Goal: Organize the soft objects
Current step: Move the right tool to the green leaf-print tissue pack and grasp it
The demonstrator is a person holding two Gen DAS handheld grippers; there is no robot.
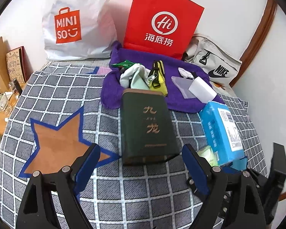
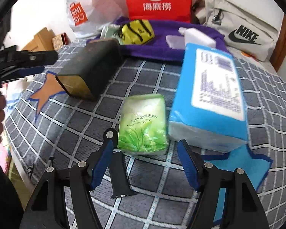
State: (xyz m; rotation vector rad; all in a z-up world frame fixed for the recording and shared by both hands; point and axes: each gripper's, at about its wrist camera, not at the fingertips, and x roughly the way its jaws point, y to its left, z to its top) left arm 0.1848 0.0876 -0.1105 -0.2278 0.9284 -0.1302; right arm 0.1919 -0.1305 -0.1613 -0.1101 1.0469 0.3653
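Surface: one grey checked cloth with white grid lines, bearing one brown star patch and one blue star patch.
Tissue packs: two. One large blue pack lies partly over the blue star; one small green leaf-print pack lies just beside it on the left.
Tin: one dark green tin with gold characters, lying on its side near the middle of the cloth.
Towel: one purple towel at the far edge, carrying one yellow pouch, one pale green cloth, one white block and a few smaller bits too small to name.
Bags: three against the wall, one white Miniso bag, one red paper bag, one grey Nike pouch.
Left gripper: jaws spread wide, empty, hovering just before the near end of the tin.
Right gripper: jaws apart, empty, hovering at the near end of the green pack, not pressing it.
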